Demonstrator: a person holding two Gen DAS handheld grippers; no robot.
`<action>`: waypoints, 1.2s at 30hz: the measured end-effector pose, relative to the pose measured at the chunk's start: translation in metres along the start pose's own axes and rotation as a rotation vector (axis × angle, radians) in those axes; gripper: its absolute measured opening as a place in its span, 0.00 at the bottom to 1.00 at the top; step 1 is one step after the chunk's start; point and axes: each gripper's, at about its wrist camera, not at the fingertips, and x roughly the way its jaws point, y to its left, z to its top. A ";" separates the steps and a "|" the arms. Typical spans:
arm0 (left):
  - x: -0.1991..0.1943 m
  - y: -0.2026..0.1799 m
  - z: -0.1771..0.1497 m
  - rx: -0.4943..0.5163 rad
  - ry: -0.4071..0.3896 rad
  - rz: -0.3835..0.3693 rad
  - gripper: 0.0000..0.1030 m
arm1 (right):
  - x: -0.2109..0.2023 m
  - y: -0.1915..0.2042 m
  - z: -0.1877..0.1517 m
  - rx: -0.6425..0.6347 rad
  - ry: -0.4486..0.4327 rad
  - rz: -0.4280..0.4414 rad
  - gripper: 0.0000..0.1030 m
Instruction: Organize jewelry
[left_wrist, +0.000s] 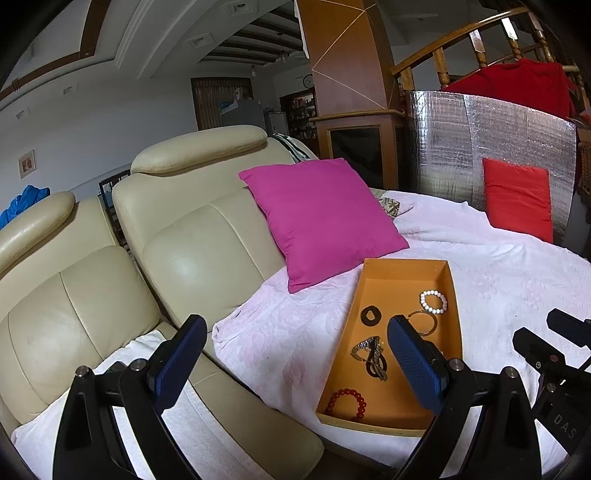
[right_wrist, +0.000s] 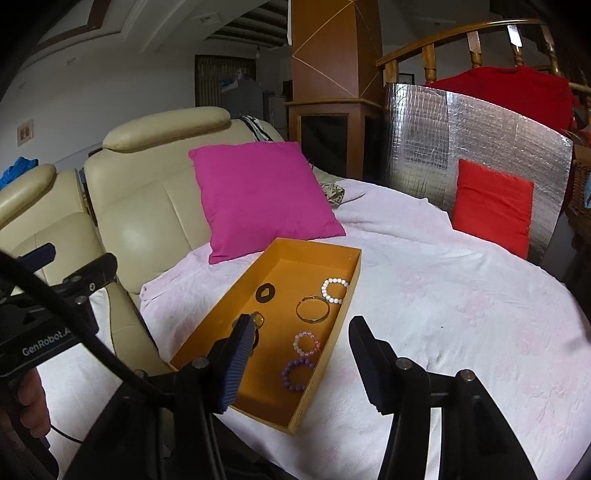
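Lying in a rectangular orange tray (right_wrist: 325, 254): round beaded bracelets (right_wrist: 298, 373), smooth gold bangle (right_wrist: 312, 309).

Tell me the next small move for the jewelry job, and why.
Probably draw the right gripper back a little. Both it and the left gripper are open and empty, and every piece in view, such as the white bead bracelet, gold bangle and purple bead bracelet, already lies inside the orange tray; none shows on the pink cloth.
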 end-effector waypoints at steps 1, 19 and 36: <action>0.000 0.001 0.000 -0.003 -0.001 0.001 0.95 | 0.000 0.000 0.001 0.000 -0.002 0.000 0.56; 0.004 0.007 0.001 -0.012 -0.001 0.004 0.95 | 0.014 0.011 0.004 -0.027 0.026 -0.023 0.56; 0.009 0.006 0.001 -0.004 0.007 0.016 0.95 | 0.028 0.014 0.003 -0.031 0.051 -0.012 0.56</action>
